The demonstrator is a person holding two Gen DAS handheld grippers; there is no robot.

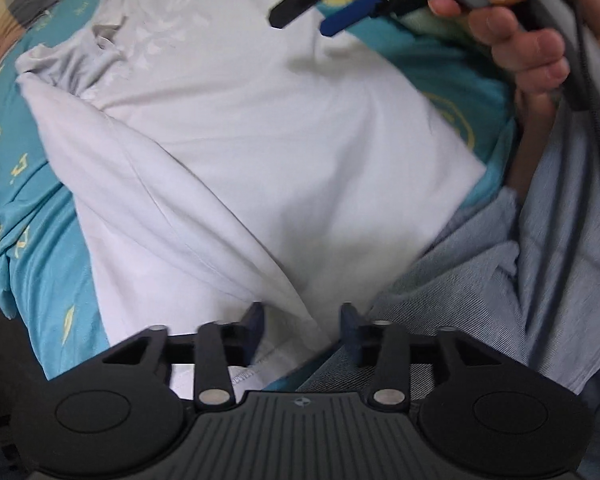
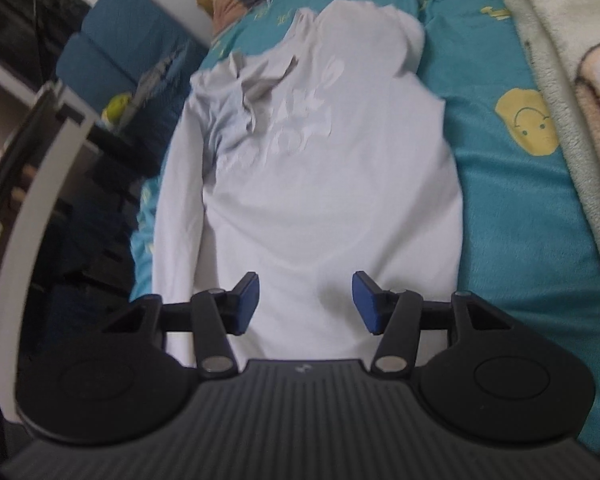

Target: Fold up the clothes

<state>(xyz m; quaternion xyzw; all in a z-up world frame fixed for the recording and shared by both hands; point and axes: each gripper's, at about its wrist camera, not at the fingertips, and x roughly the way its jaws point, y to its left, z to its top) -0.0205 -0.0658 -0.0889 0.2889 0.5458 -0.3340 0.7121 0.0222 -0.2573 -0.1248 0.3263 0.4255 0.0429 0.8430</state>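
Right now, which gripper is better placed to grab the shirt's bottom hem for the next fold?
Left. The left gripper is open with the white shirt hem lying between its fingers. The right gripper, also open, hovers over the shirt's middle, away from any edge.

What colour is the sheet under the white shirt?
The sheet is teal with yellow smiley faces, clearest in the right wrist view beside the shirt.

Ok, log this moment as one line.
stage: side fold | white shirt: flat on teal bedsheet | left claw: open at hem | right claw: open above shirt
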